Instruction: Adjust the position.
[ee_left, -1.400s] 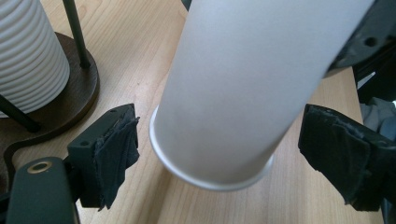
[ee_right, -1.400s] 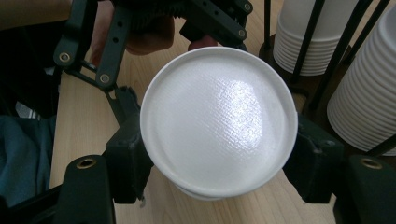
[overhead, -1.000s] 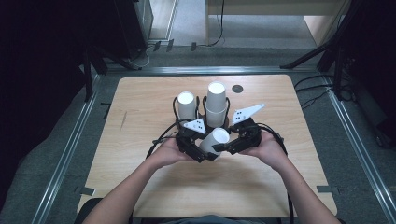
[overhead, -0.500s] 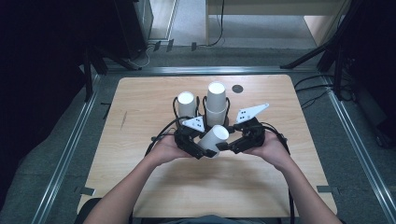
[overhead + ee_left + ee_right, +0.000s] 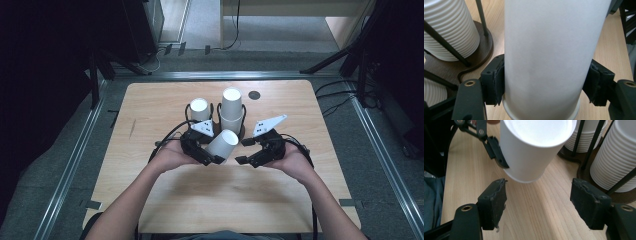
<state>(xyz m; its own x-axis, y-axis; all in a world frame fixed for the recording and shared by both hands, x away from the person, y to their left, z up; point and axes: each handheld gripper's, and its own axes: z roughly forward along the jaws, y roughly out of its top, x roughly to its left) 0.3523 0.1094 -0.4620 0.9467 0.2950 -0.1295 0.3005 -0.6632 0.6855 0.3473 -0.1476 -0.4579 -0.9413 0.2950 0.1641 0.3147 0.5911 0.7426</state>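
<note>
At the centre of the high view, the white paper cup (image 5: 222, 144) is clamped near its rim by the left gripper (image 5: 209, 156), its long axis tilted toward upper right. The right gripper (image 5: 246, 159), jaws just opened and empty, is held just right of it, probably released.

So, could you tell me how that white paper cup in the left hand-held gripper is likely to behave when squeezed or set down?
The paper cup looks thin-walled and empty, so it is probably very light and would dent under a hard squeeze. The left hand-held gripper clamps its smooth sides near the rim, so it might slip. Laid on its side on the table, it would likely roll in a curve.
</note>
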